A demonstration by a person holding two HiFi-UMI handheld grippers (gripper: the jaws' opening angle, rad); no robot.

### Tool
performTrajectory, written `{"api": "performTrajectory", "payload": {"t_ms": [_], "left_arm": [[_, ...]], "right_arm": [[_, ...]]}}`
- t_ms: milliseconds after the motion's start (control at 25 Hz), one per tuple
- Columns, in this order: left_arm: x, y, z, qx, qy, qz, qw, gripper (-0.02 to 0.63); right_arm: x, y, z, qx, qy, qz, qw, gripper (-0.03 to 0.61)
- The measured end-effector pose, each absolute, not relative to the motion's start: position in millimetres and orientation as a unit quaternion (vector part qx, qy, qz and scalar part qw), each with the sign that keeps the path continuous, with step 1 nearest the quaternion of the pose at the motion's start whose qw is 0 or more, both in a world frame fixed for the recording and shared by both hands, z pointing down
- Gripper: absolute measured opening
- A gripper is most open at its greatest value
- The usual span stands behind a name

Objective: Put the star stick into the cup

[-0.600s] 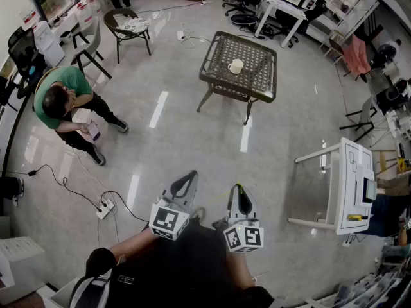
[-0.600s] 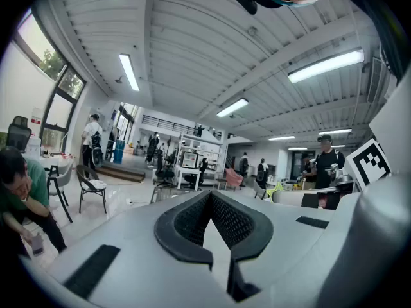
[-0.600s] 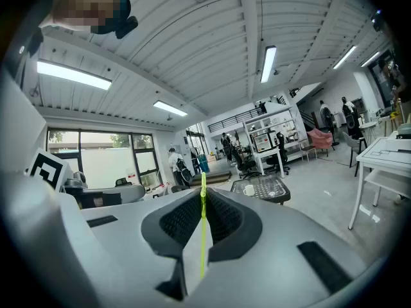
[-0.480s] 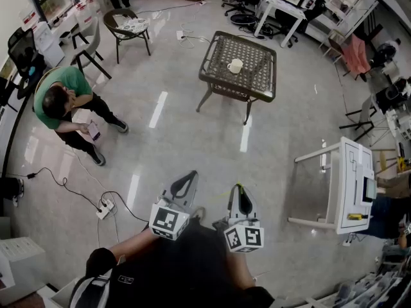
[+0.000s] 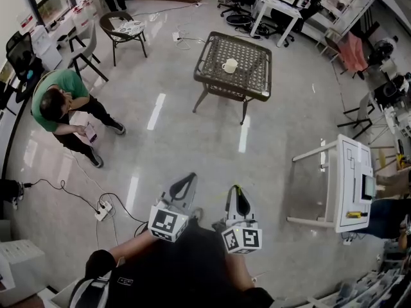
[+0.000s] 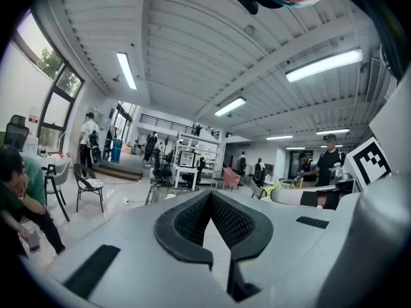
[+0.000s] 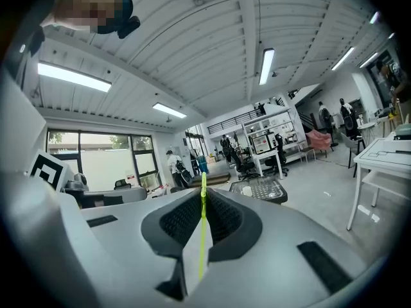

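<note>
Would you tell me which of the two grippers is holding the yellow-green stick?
The right gripper: its jaws are shut on the thin stick, while the left gripper has shut jaws holding nothing.

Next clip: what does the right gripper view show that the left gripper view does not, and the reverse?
Only the right gripper view: the right gripper shut on the thin yellow-green star stick, which runs up between its jaws (no star shows), and a white table at the right edge. Only the left gripper view: the left gripper with jaws together and nothing between them, and a person in a green shirt at the left edge. Both: the wicker table with the cup ahead across the floor, and ceiling strip lights.
</note>
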State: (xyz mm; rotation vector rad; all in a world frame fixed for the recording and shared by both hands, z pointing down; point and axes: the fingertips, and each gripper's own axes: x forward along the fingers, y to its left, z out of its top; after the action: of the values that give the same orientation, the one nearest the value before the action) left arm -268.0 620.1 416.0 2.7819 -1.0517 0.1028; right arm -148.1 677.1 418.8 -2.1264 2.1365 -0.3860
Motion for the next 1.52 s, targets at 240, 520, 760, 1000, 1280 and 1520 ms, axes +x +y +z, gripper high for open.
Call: {"api": "performTrajectory", "payload": {"t_ms": [240, 520, 760, 1000, 1280, 1520], "left_arm": [[-245, 625, 409, 0.932, -0.353, 0.032, 0.075, 0.015], [-222, 627, 410, 0.928, -0.365, 0.031, 0.069, 0.014], [-210, 616, 419, 0.923, -0.375, 0.046, 0.074, 0.014], [-198, 569, 433, 0.918, -0.384, 0.053, 0.088, 0.015], [-171, 472, 439, 0.921, -0.375, 0.046, 0.095, 0.014], [-160, 373, 427, 0.929, -0.36, 0.037, 0.084, 0.015]], "right_arm": [[-129, 682, 419, -0.693, 0.707, -0.129, 0.057, 0.021], [-104, 684, 421, -0.684, 0.716, -0.124, 0.065, 0.021], [-85, 670, 430, -0.68, 0.717, -0.137, 0.064, 0.021], [-69, 624, 440, -0.679, 0.717, -0.145, 0.058, 0.021], [-42, 533, 440, -0.689, 0.71, -0.14, 0.048, 0.021], [-33, 435, 427, -0.697, 0.704, -0.128, 0.045, 0.021]]}}
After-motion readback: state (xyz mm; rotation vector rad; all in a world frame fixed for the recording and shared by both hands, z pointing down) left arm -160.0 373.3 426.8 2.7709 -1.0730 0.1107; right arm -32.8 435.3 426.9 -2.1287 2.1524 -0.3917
